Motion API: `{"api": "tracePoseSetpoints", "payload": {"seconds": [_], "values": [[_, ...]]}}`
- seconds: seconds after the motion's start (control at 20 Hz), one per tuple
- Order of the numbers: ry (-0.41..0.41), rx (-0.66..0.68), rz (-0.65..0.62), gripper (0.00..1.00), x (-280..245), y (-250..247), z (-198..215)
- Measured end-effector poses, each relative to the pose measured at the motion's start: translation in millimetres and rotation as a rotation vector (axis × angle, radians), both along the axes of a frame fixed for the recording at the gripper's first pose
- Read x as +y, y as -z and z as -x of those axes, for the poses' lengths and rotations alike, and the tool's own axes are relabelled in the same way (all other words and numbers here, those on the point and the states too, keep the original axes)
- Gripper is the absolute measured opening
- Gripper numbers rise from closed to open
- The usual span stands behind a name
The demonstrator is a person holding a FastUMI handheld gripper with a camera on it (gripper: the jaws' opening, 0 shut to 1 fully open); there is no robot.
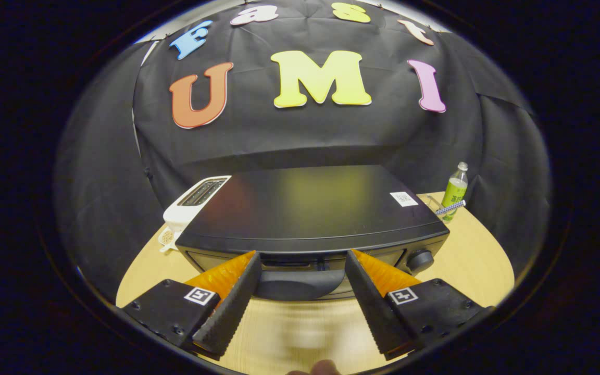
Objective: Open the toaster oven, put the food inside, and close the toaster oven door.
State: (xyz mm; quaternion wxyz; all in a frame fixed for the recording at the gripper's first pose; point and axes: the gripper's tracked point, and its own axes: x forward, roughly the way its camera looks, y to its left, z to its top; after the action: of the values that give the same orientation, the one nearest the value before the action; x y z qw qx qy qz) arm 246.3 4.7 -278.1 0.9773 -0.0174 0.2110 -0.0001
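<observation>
A black toaster oven [310,208] stands on a light wooden table [466,260], seen from above its flat top. Its door handle [300,284] is a dark curved bar on the front face, lying between my two fingertips. My gripper [302,265] is open, with the left finger [232,302] and the right finger [367,299] spread to either side of the handle and not pressing on it. A round knob [421,259] sits at the oven's front right corner. The door looks shut. I see no food.
A white slot toaster [193,203] stands behind the oven's left side. A green drink bottle [454,190] and a striped straw-like stick [450,208] are at the back right of the table. A fingertip of a person [323,367] shows below the fingers.
</observation>
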Motion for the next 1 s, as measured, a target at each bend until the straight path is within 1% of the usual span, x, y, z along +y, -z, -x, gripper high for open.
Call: {"api": "tracePoseSetpoints", "payload": {"seconds": [0.2,0.5,0.7,0.85,1.0], "values": [[0.006,0.014,-0.040,1.00,0.9,5.4,7.8],[-0.007,0.033,0.020,1.00,1.2,18.7,43.4],[-0.009,0.059,0.062,1.00,-2.0,42.3,75.9],[-0.002,0.109,0.068,1.00,-3.8,64.4,96.0],[-0.018,0.172,0.102,1.00,-6.1,91.1,114.6]]}}
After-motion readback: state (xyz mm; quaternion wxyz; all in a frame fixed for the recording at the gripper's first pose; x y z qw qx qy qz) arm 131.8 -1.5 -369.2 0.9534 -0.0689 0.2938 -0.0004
